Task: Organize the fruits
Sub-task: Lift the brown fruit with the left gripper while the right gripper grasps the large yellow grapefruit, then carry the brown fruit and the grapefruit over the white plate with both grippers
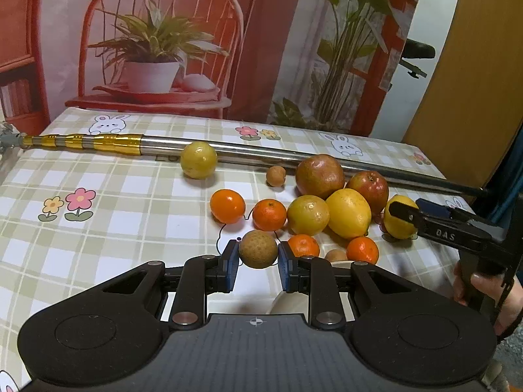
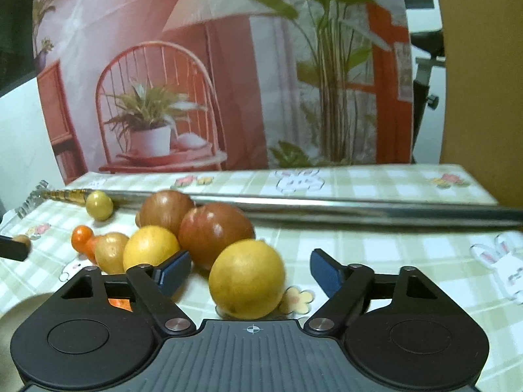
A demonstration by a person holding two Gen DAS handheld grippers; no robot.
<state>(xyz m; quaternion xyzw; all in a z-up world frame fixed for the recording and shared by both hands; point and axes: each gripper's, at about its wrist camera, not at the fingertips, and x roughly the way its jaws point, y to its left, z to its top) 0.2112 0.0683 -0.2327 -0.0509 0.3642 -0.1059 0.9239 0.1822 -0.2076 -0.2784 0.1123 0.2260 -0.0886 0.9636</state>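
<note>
A pile of fruit lies on the checked tablecloth: two red-brown apples, yellow lemons, several small oranges and small brown round fruits. My left gripper has its blue pads against both sides of a brown round fruit. My right gripper is open around a yellow lemon without touching it. The right gripper also shows in the left wrist view, by that lemon.
A long metal pole with gold bands lies across the back of the table. A lone yellow-green fruit rests against it. A pale plate rim shows under the left gripper. A printed backdrop stands behind the table.
</note>
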